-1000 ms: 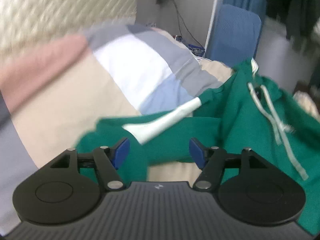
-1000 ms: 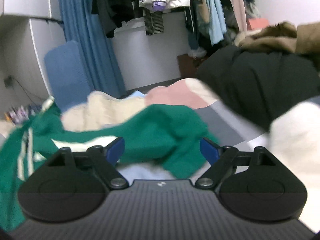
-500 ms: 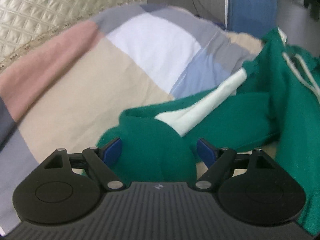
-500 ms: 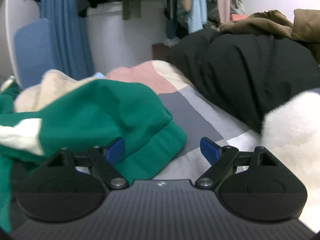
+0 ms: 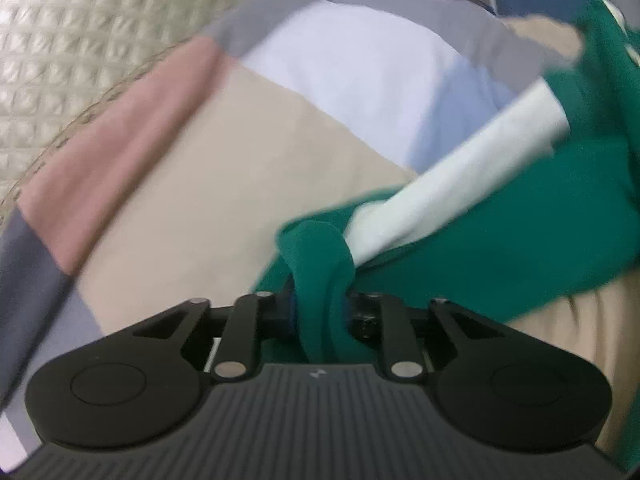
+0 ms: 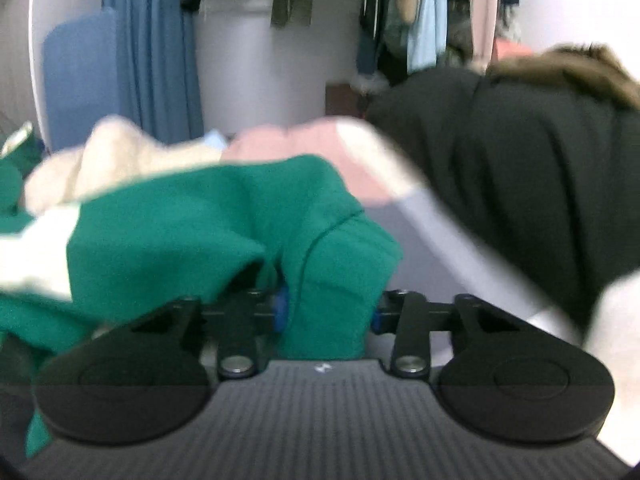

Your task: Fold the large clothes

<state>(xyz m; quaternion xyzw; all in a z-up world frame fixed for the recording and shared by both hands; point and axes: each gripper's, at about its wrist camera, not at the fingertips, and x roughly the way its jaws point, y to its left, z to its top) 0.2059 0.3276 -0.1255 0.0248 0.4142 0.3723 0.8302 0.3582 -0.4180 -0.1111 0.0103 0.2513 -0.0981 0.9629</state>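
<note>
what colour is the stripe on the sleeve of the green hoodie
White, running along the green hoodie sleeve stripe; clearest in the left wrist view.

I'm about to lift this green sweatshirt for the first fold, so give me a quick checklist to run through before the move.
1. Left hand-held gripper shut on the green fleece sweatshirt: ok.
2. Right hand-held gripper closed on green fabric: ok.
3. Which parts are gripped, cuffs or hem: cannot tell.
4. Sweatshirt lying flat: not ok, bunched.
5. Colour-block patchwork bedspread open on the left: ok.
6. Black padded coat clear of the sweatshirt: ok, apart.
</note>
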